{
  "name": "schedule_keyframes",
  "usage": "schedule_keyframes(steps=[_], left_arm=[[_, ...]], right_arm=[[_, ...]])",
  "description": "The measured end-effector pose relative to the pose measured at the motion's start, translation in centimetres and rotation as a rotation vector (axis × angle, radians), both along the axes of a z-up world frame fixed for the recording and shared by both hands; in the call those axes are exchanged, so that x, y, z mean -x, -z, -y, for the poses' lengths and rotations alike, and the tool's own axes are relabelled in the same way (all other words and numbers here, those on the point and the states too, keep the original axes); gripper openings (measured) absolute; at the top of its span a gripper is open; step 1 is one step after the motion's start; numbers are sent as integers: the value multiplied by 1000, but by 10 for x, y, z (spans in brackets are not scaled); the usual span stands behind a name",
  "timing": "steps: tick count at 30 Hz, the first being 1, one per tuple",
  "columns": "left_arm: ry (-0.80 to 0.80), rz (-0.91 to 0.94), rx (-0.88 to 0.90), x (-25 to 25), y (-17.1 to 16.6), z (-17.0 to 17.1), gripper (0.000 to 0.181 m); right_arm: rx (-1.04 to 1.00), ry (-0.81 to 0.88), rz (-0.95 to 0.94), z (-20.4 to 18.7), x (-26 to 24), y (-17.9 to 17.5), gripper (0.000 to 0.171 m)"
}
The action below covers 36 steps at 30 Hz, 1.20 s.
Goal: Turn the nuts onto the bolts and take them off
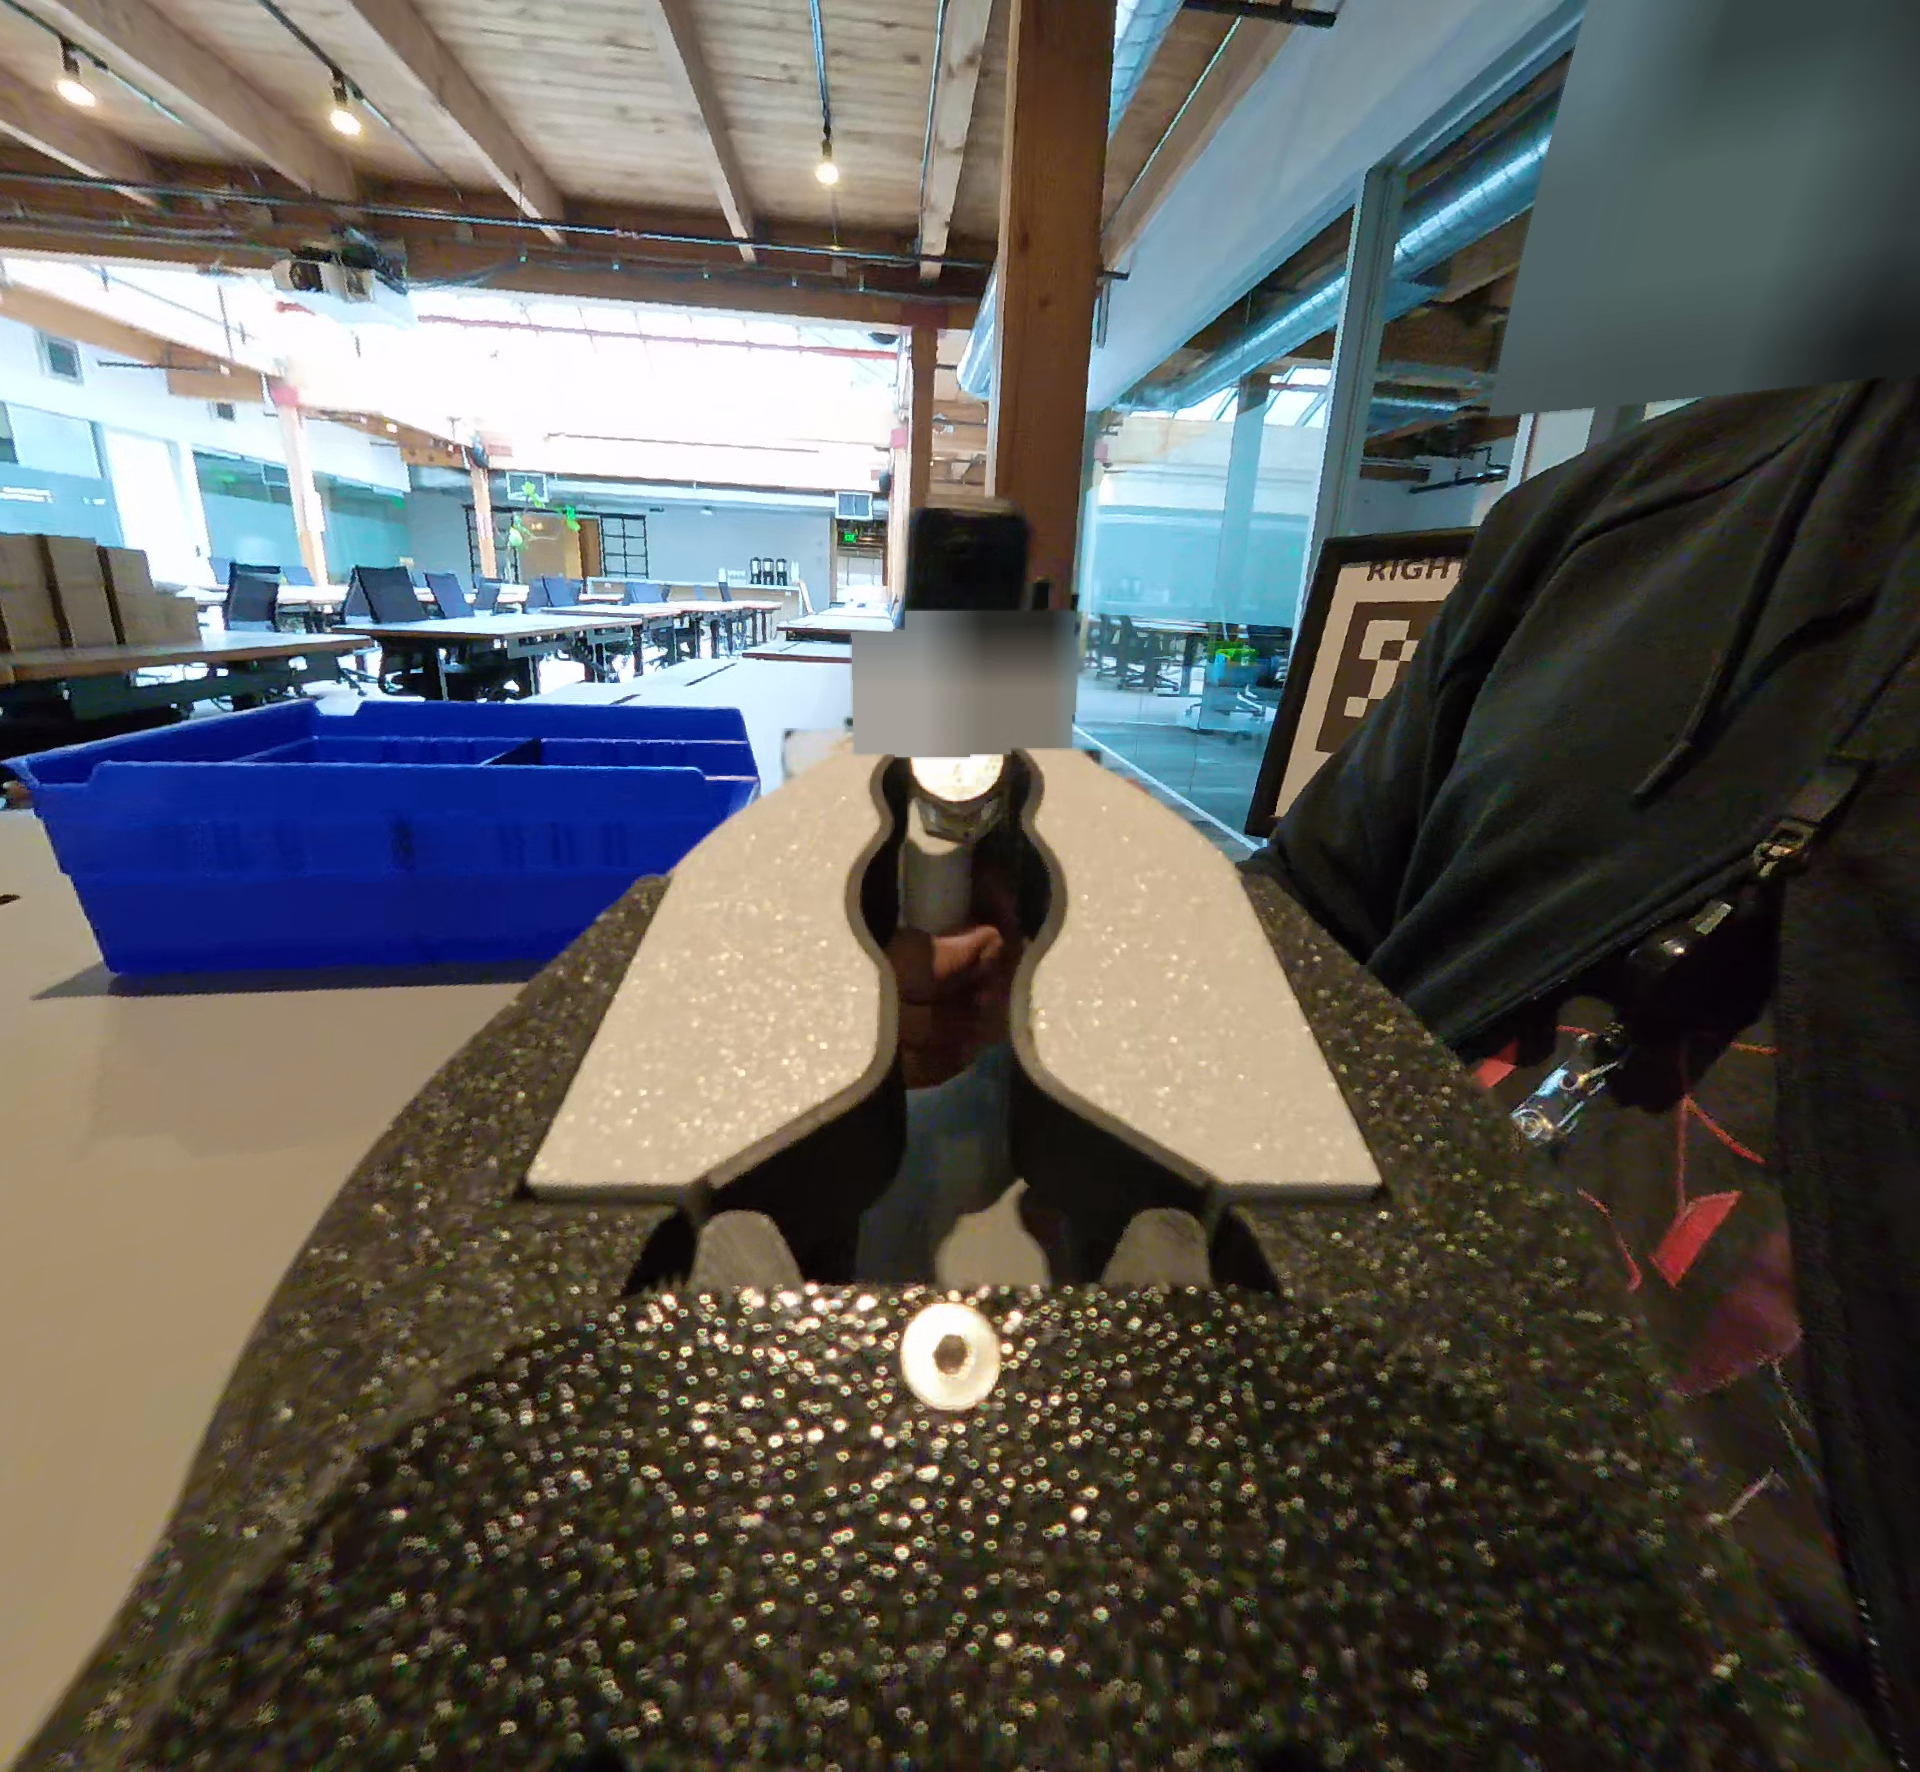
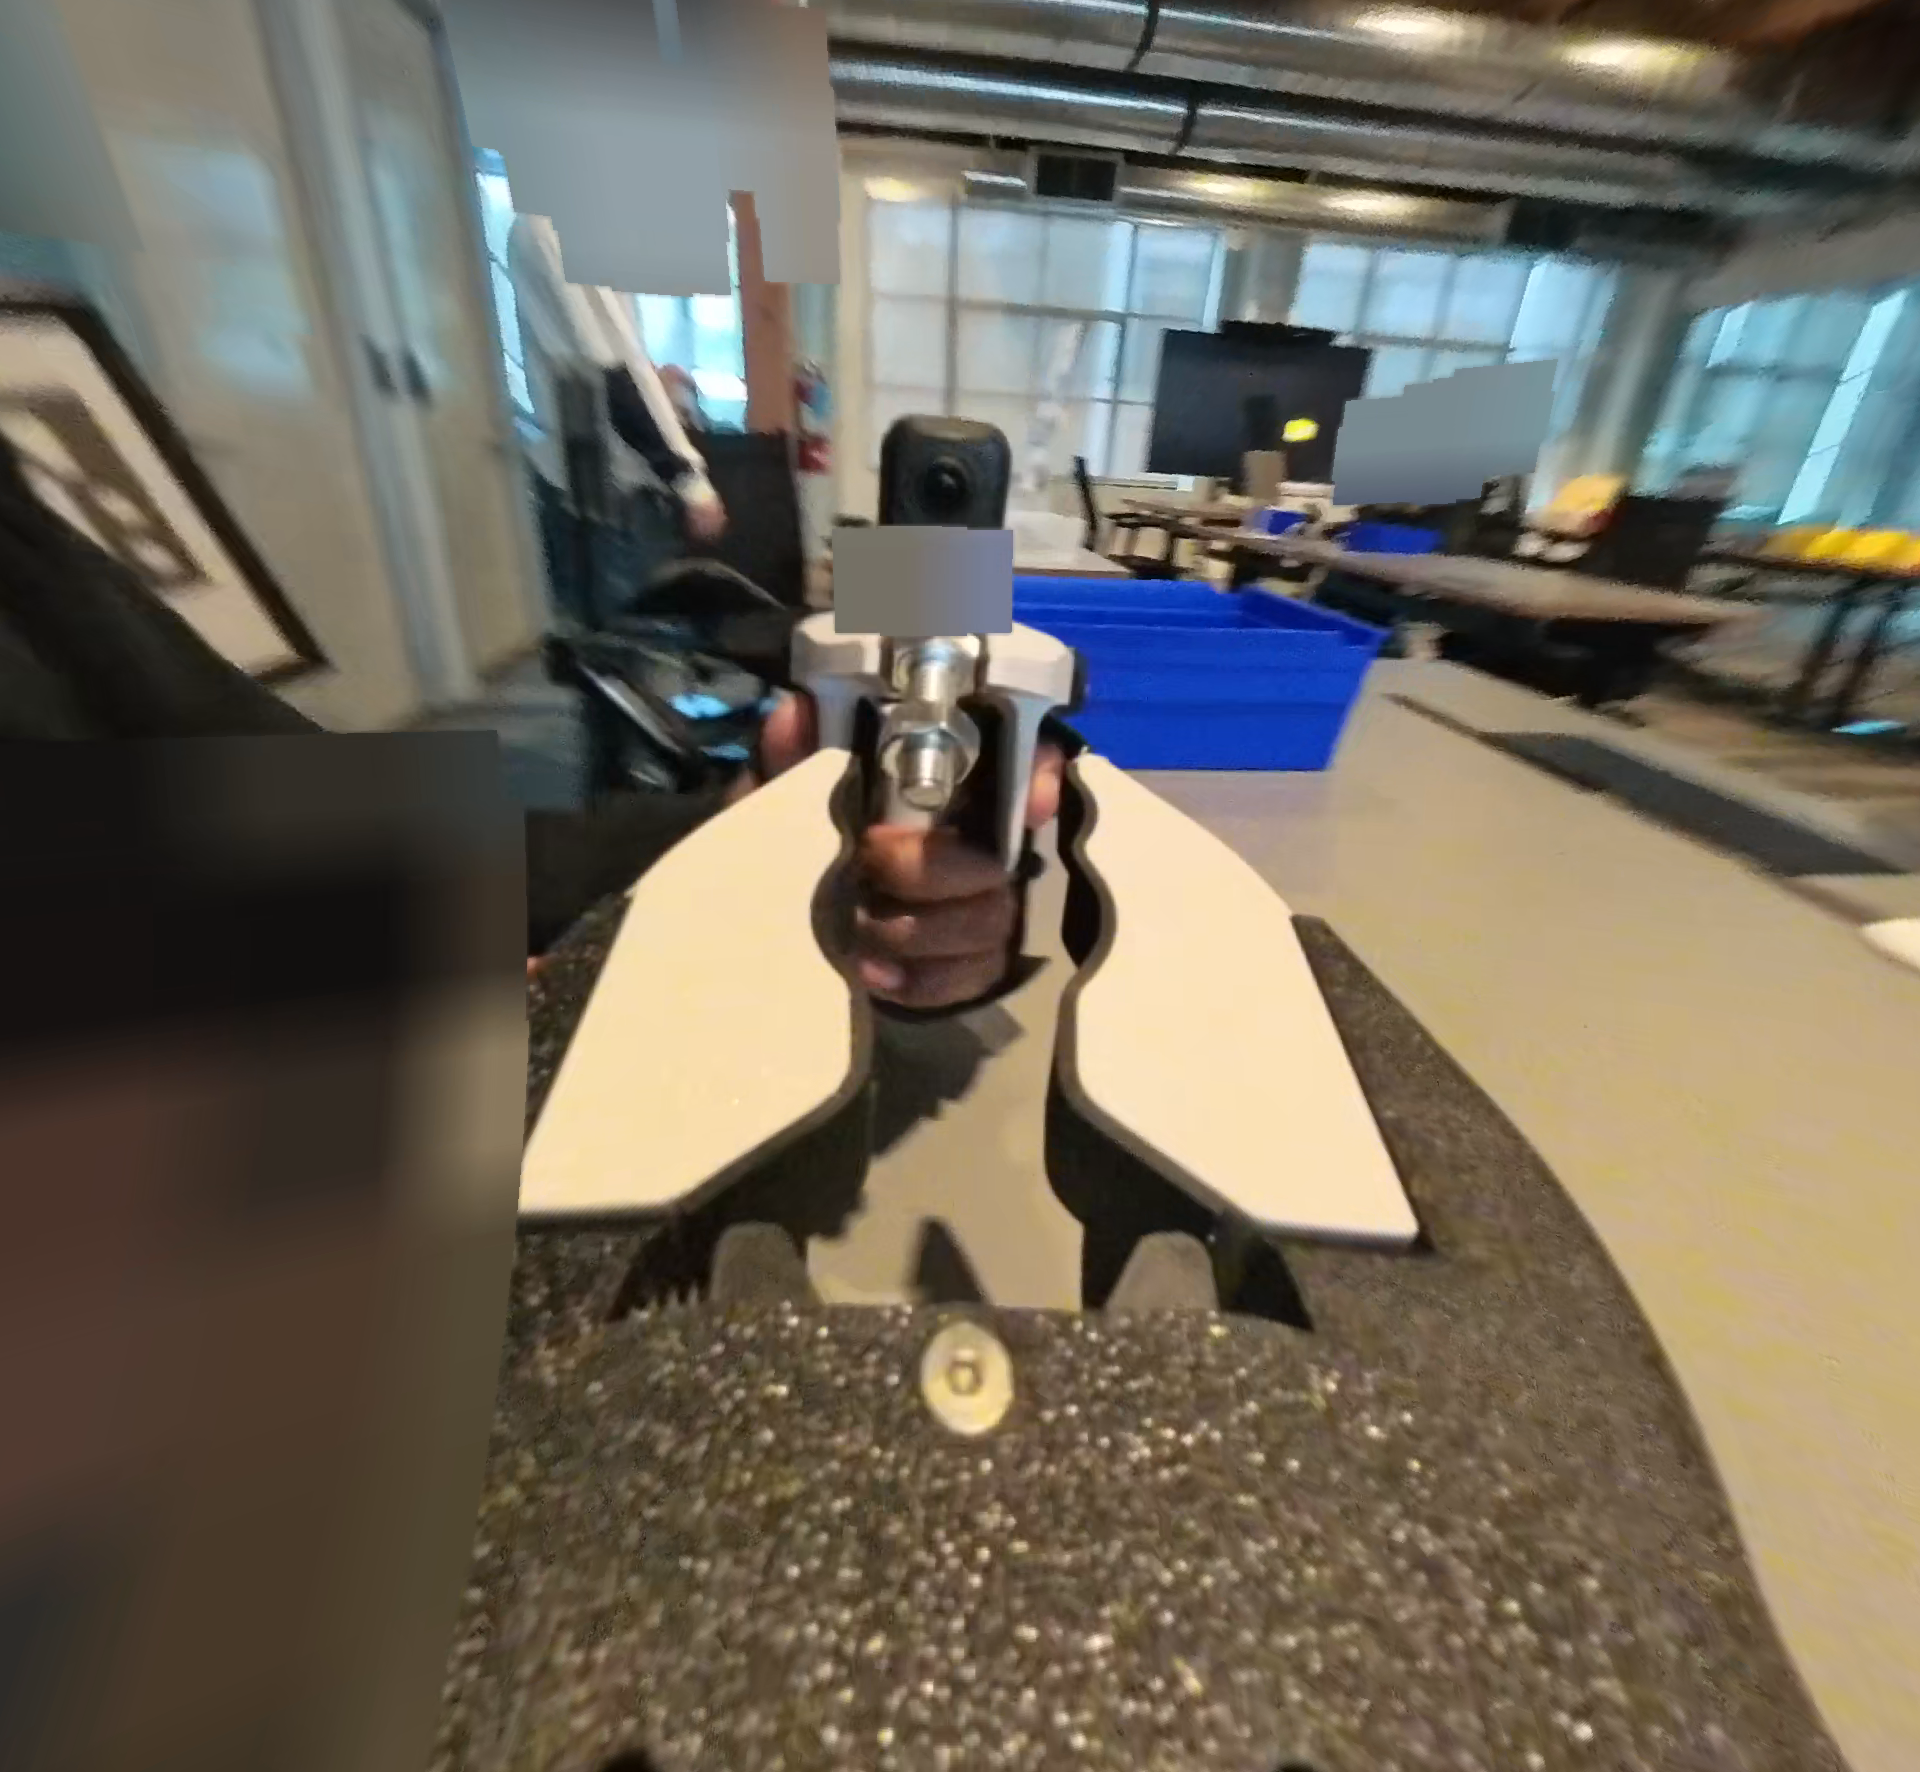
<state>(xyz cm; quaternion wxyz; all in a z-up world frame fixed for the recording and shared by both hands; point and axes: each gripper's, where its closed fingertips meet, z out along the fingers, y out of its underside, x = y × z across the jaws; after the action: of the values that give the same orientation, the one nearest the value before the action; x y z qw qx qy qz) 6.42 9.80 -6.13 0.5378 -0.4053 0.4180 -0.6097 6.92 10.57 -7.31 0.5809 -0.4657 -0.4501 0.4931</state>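
My left gripper (image 1: 953, 764) is shut on a silver bolt (image 1: 951, 803), pinched between its grey fingertips. In the right wrist view the left gripper (image 2: 930, 673) faces me and holds the bolt (image 2: 928, 699) pointing at the camera. A silver nut (image 2: 925, 751) sits near the bolt's free end. My right gripper (image 2: 951, 772) is open. Its fingertips stand on either side of the nut with gaps to it. The right wrist view is blurred by motion. In the left wrist view the right gripper's fingers are hidden behind my own. Only its black camera (image 1: 966, 559) shows.
A blue plastic bin (image 1: 395, 849) stands on the grey table (image 1: 208, 1151); it also shows in the right wrist view (image 2: 1195, 673). A person in a dark jacket (image 1: 1610, 735) is close on the right. A framed marker board (image 1: 1361, 662) stands behind them. Less than 4 cm separates the two grippers' tips.
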Motion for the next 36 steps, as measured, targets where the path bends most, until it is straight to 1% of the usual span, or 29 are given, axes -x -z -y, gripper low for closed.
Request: schedule_keyframes(steps=[2,5,8,10,11,13,15,19,20,21,22,24,26,29,31,33,36], left_arm=[[-2,-9,-26,-2,0,3,17],[-12,-32,-54,-5,3,5,17],[-10,-50,-62,-7,5,6,17],[-10,-63,-61,-9,7,6,17],[-6,-66,-59,-9,7,6,17],[-16,-77,-43,-9,9,3,17],[-28,-92,-7,-9,12,-2,17],[-27,-121,77,-9,19,-11,17],[-22,-118,88,-9,19,-11,17],[-13,-105,92,-8,17,-11,17],[-10,-92,91,-7,15,-10,17],[-10,-62,78,-4,11,-9,17],[-1,-32,70,-1,6,-7,17],[11,-23,58,-1,5,-5,17],[10,-33,42,-3,6,-3,17],[9,-41,26,-4,6,-1,17],[9,-47,11,-6,7,0,17]], right_arm=[[130,-111,-49,3,-2,-3,34],[237,-213,-72,8,-2,-4,34],[257,-243,-51,11,2,0,32],[231,-239,-25,14,4,3,20],[204,-217,-8,13,6,5,18],[113,-137,29,10,6,8,18],[-31,-10,78,3,6,11,18],[-518,354,238,-11,3,16,18],[-602,410,266,-12,4,17,18],[-636,427,275,-11,4,18,19],[-621,405,262,-8,6,17,25],[-509,326,197,-3,7,12,31],[-344,241,125,-3,4,7,34],[-57,46,20,-1,1,2,37],[75,-56,-37,1,-1,-3,37],[137,-108,-54,3,-1,-3,36],[171,-144,-44,5,1,-1,34]])
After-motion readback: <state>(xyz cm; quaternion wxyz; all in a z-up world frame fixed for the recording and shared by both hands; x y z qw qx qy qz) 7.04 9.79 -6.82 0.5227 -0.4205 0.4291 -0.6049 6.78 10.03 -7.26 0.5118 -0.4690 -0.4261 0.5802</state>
